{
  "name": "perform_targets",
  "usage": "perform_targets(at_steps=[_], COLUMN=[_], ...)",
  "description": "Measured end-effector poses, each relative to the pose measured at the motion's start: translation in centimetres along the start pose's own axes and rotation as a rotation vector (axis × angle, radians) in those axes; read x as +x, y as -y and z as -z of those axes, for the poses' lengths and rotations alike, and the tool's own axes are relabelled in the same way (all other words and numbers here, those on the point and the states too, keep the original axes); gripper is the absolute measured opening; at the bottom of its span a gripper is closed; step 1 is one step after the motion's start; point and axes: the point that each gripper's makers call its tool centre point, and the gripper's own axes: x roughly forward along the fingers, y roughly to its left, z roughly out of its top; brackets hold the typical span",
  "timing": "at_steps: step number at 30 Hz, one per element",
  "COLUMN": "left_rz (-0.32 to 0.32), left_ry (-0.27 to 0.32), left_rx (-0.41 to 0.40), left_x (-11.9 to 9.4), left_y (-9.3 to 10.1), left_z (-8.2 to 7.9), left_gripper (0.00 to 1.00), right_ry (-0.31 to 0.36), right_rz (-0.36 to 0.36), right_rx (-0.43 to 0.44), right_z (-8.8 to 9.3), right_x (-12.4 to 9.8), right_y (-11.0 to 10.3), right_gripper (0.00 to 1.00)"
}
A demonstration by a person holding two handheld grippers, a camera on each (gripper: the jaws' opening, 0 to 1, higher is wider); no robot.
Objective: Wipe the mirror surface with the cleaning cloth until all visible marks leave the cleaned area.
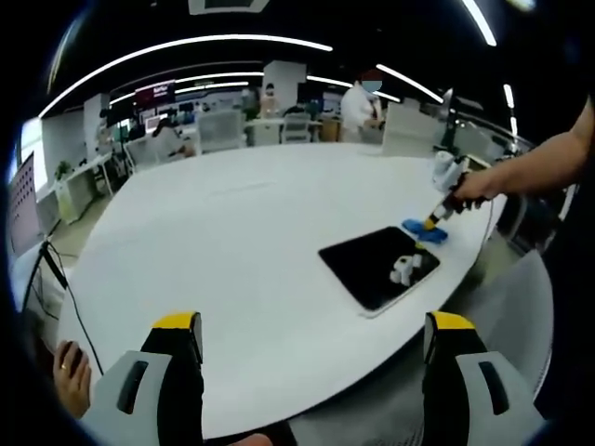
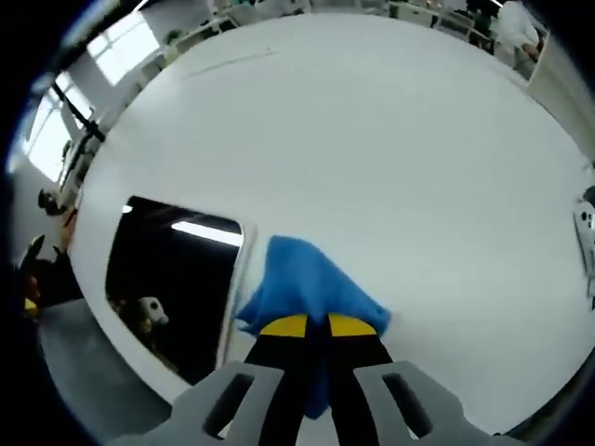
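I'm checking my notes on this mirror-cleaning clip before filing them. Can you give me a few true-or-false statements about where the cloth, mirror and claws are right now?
1. The right claw is shut on the blue cloth. True.
2. The cloth lies in the middle of the mirror. False: it sits on the white table just beside the mirror's edge.
3. The left claw is open and holds nothing. True.
4. The mirror stands upright against a wall. False: it lies flat on the table.
5. The left claw is touching the mirror. False: it hangs back at the table's near edge, apart from the mirror.
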Motion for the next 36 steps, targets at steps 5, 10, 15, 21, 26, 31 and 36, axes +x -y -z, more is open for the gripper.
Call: perform_targets(at_steps=[5, 10, 15, 21, 26, 31, 36], left_rz=[0.005, 0.0, 0.0, 0.005, 0.009, 0.01, 0.023], left_ry=[0.005, 0.02, 0.012, 0.025, 0.024, 0.028, 0.045], left_rx=[0.001, -0.013, -0.011, -0.01, -0.004, 0.013, -0.003], left_x=[0.1, -0.1, -0.2, -0.2, 0.1, 0.3, 0.5], left_y=[0.0, -0.3, -0.3, -0.4, -0.5, -0.4, -0.2], left_z=[-0.3, -0.2, 0.8, 0.7, 0.5, 0.2, 0.0], left_gripper=[1.0, 1.0, 1.0, 0.99, 0.99, 0.99, 0.99], right_ry=[-0.032, -0.001, 0.016, 0.014, 0.009, -0.001, -0.009], right_rz=[0.051, -0.002, -0.008, -0.023, -0.038, -0.073, -0.094], right_rx=[0.2, 0.209, 0.227, 0.272, 0.286, 0.325, 0.322], right_z=[0.2, -0.7, -2.0, -2.6, -2.5, -3.0, -3.3], right_x=[-0.3, -1.0, -1.7, -1.9, -2.0, -1.7, -1.5], right_y=[1.2, 0.1, 0.0, -0.7, -1.5, -2.2, -3.3], right_gripper=[0.01, 0.0, 0.0, 0.0, 0.0, 0.0, 0.0])
